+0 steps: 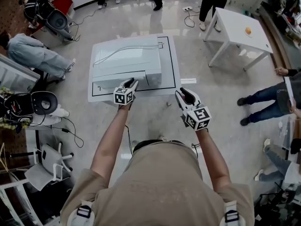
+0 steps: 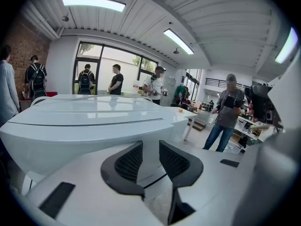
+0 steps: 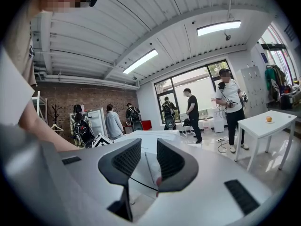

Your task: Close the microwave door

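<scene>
Microwave (image 1: pixel 127 60): white, flat-topped, set on a low white counter (image 1: pixel 173 74) marked with a black outline, toward its left side. Left tool (image 1: pixel 131 83): jaws apart, nothing clamped, tips at the microwave's front edge; whether they touch it cannot be told. Right tool (image 1: pixel 185 94): jaws apart, empty, held over the floor (image 1: pixel 225 93) just beside the counter's near right corner.

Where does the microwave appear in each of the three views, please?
Head view: the microwave sits upper centre.
Left gripper view: it fills the left and middle, close up.
Right gripper view: it is low in the centre, small.
Shared landmark: the white side table with an orange fruit on it stands right of the microwave in every view.
</scene>
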A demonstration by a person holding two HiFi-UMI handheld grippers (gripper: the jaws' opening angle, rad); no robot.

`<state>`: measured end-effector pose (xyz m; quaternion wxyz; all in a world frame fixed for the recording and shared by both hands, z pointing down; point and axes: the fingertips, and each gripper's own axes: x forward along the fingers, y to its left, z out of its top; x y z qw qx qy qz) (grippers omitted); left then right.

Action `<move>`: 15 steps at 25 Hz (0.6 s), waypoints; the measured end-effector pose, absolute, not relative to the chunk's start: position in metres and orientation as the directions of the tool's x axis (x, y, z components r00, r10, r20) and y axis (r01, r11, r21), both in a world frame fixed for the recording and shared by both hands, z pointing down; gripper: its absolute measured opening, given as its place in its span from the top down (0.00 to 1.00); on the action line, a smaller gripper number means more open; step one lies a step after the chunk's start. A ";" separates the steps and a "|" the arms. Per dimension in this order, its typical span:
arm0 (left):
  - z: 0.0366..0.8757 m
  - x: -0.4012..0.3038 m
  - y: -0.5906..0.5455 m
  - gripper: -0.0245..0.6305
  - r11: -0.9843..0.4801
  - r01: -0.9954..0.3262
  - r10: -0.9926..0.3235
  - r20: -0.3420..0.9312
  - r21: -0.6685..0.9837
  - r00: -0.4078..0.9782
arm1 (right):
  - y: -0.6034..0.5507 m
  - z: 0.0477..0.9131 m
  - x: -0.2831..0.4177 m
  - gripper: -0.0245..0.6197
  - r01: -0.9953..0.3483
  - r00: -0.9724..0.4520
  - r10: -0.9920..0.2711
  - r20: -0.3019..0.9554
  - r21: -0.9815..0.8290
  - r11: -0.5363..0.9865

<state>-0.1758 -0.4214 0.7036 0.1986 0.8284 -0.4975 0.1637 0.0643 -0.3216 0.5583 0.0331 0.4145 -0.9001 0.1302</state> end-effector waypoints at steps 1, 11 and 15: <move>0.703 -0.176 -0.425 0.78 -0.424 -0.889 -0.757 0.473 0.172 0.452 | -0.320 0.557 0.064 0.80 -0.755 -0.655 -0.737 0.168 -0.204 0.624; 0.678 -0.168 -0.417 0.70 -0.434 -0.871 -0.745 0.452 0.231 0.491 | -0.288 0.543 0.062 0.80 -0.747 -0.664 -0.731 0.160 -0.184 0.639; 0.642 -0.160 -0.396 0.70 -0.458 -0.858 -0.775 0.369 0.230 0.513 | -0.279 0.536 0.064 0.80 -0.749 -0.662 -0.735 0.146 -0.179 0.638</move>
